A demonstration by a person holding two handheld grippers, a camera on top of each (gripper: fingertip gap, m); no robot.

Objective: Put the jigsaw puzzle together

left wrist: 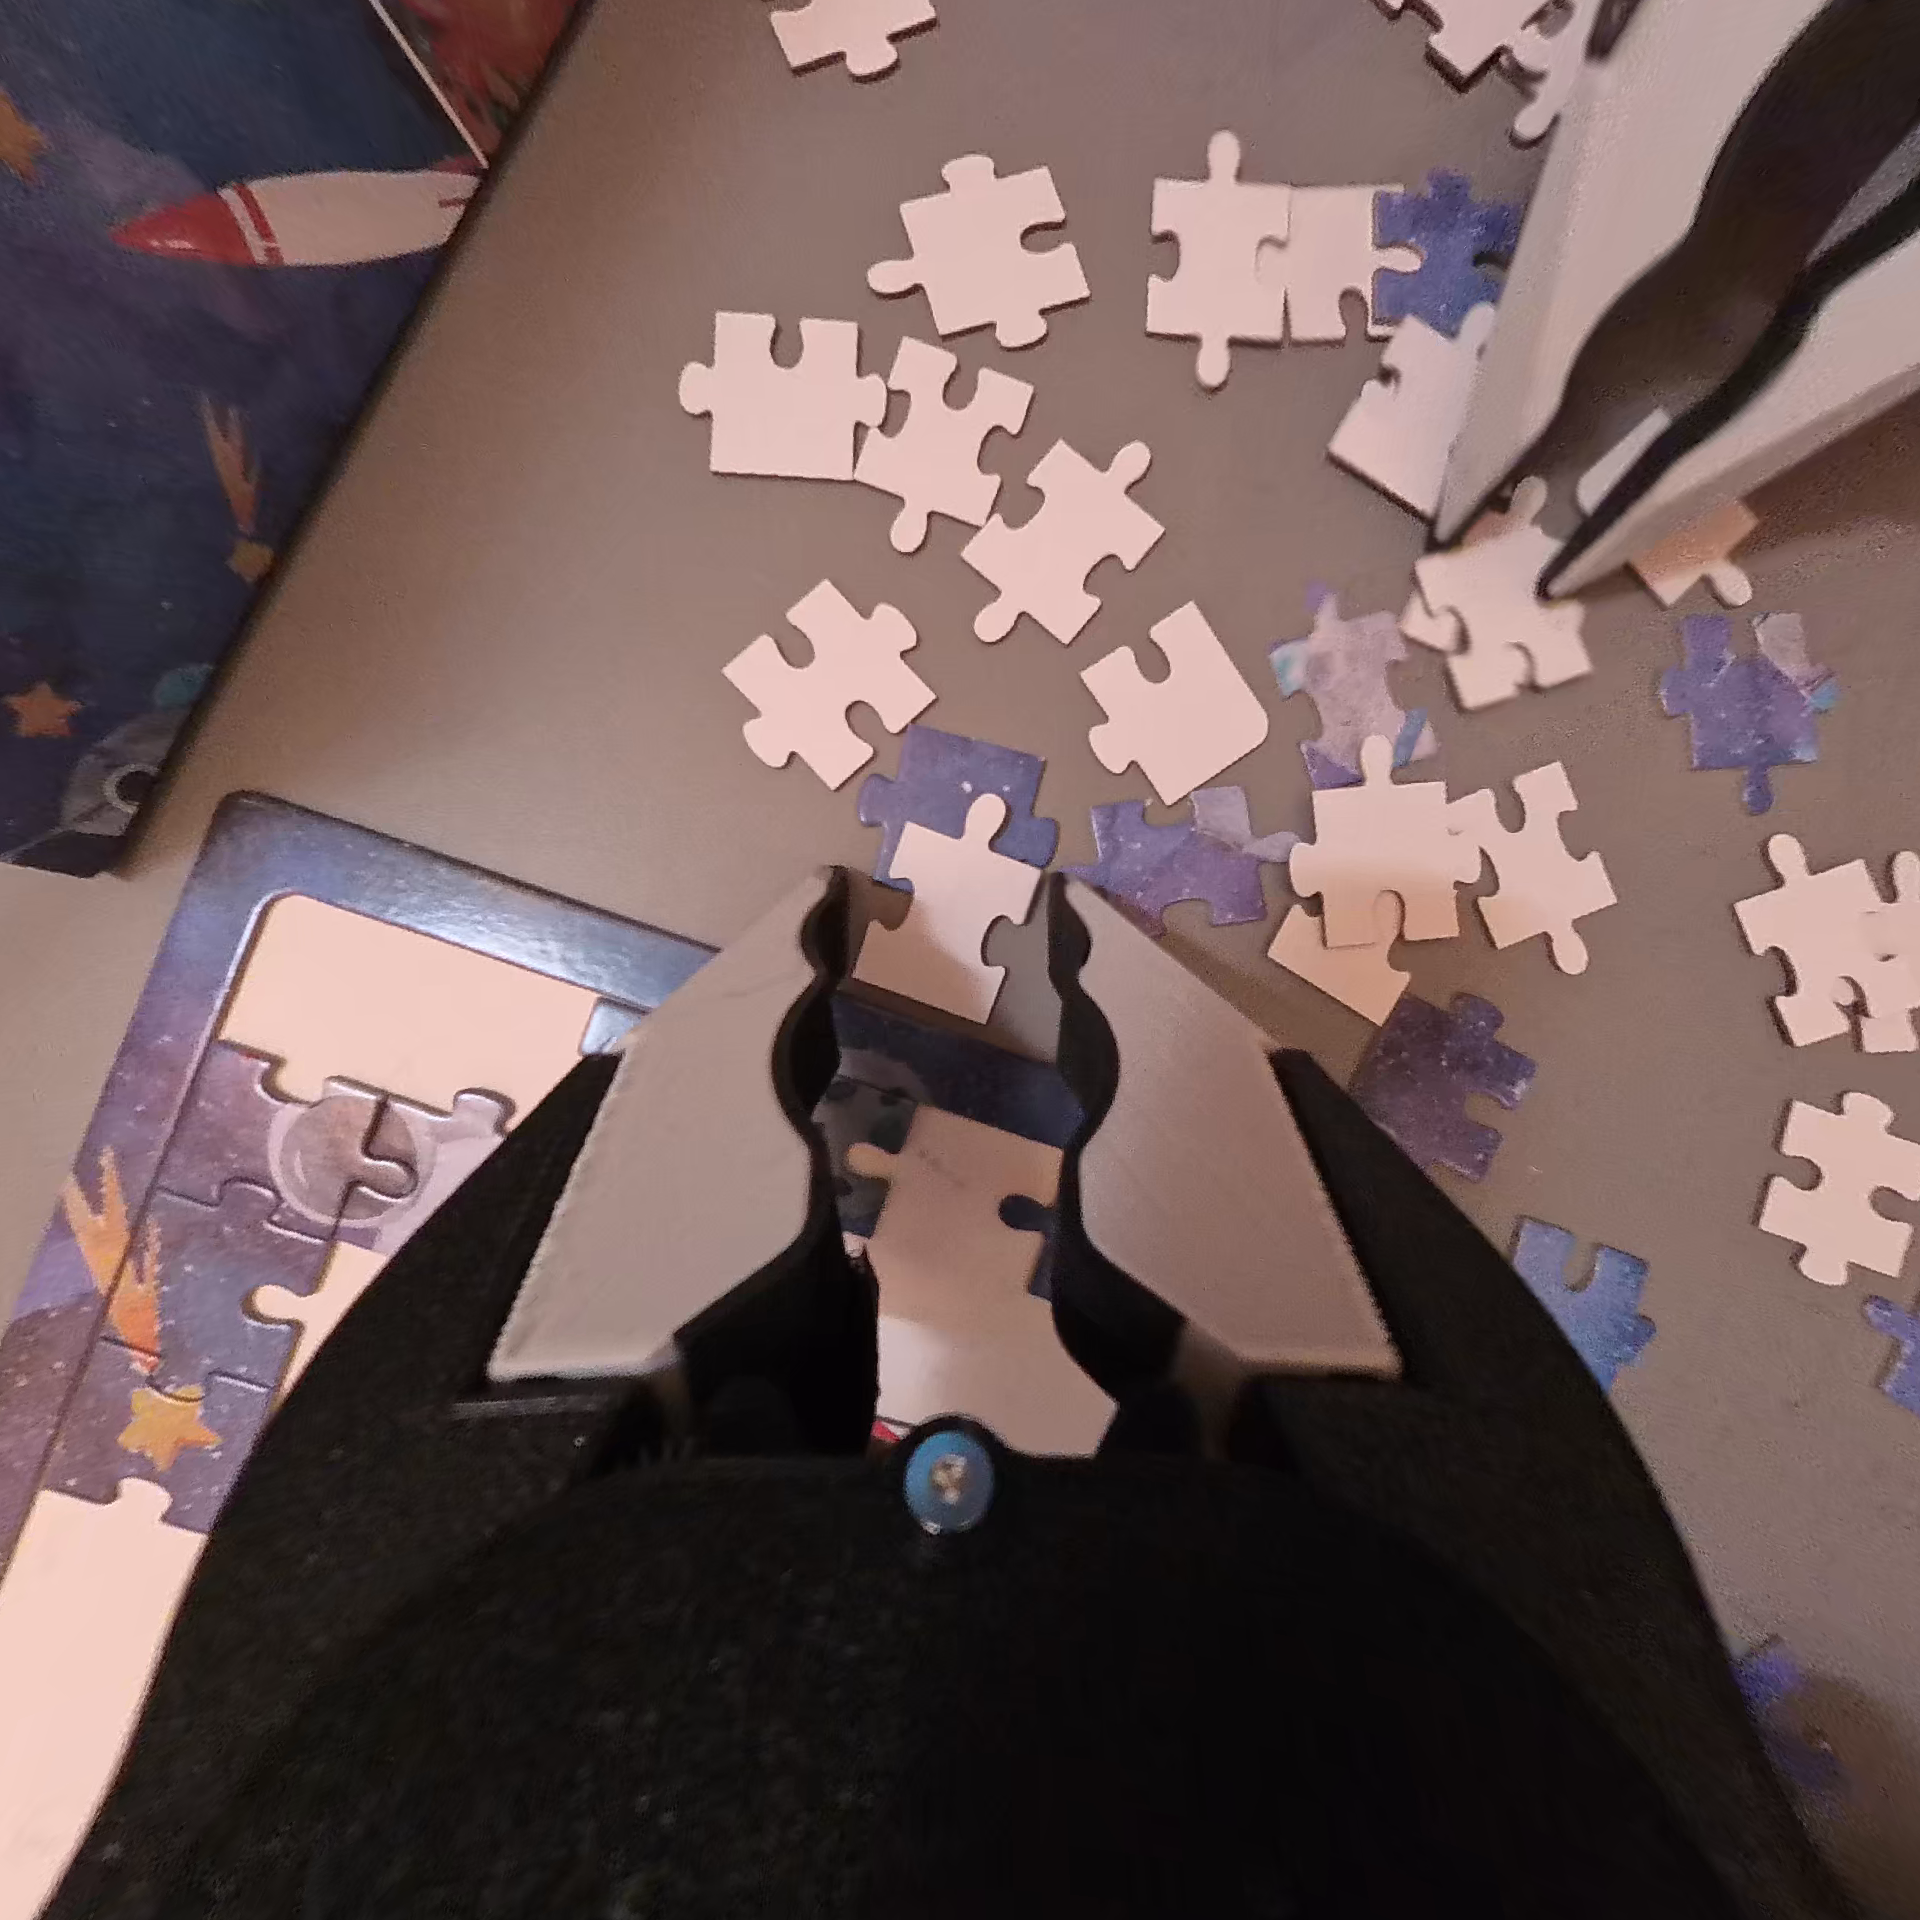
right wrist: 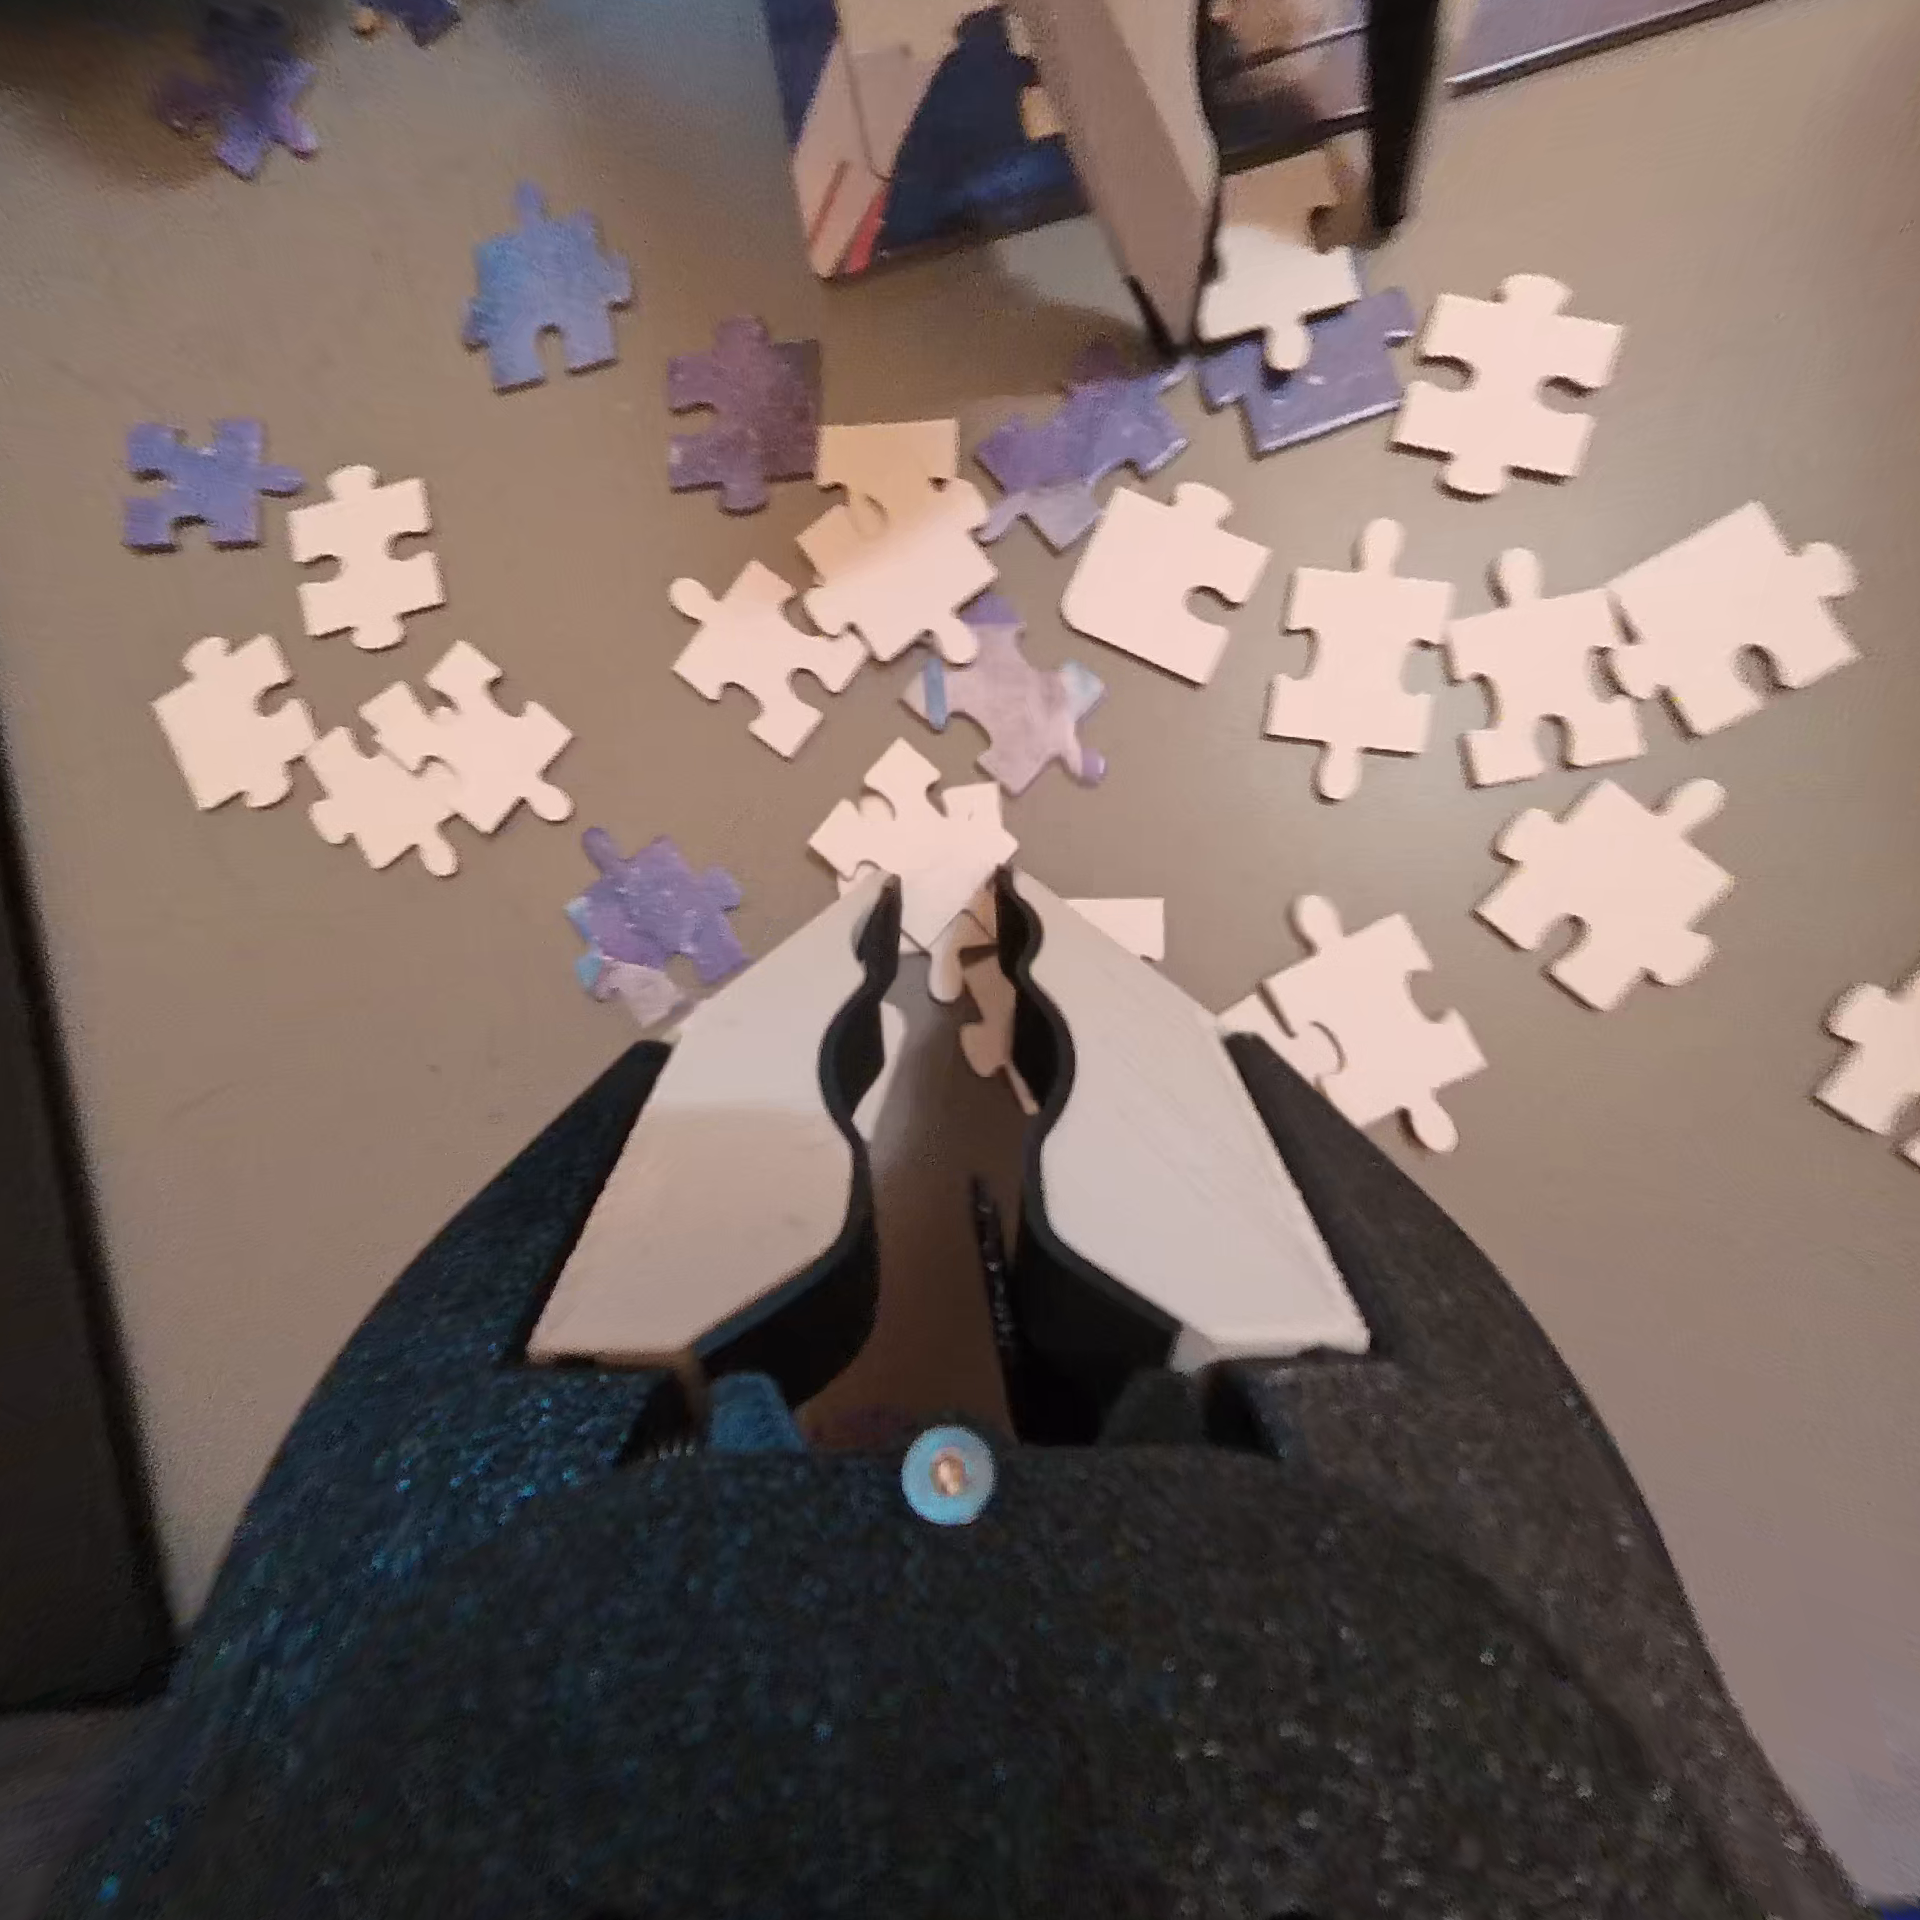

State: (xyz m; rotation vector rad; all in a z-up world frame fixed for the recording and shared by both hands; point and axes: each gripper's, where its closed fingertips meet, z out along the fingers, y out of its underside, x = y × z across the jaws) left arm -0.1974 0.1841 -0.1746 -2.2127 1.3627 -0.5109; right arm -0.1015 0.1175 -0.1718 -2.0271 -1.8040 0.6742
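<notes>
The blue puzzle tray (left wrist: 436,862) lies at lower left, partly filled with joined space-picture pieces (left wrist: 239,1195). My left gripper (left wrist: 945,883) is open above the tray's far corner, and a face-down white piece (left wrist: 961,914) lies between its tips, overlapping a blue piece (left wrist: 966,769). My right gripper (right wrist: 945,883) has its jaws drawn narrow on a face-down white piece (right wrist: 914,831), low at the table. It also shows in the left wrist view (left wrist: 1501,561), with its tips on that piece (left wrist: 1496,623).
Several loose pieces, white side up (left wrist: 987,249) or blue side up (left wrist: 1745,696), are scattered over the grey table (left wrist: 582,520). The puzzle box with a rocket picture (left wrist: 208,364) lies at the far left. A dark edge (right wrist: 62,1143) borders the table.
</notes>
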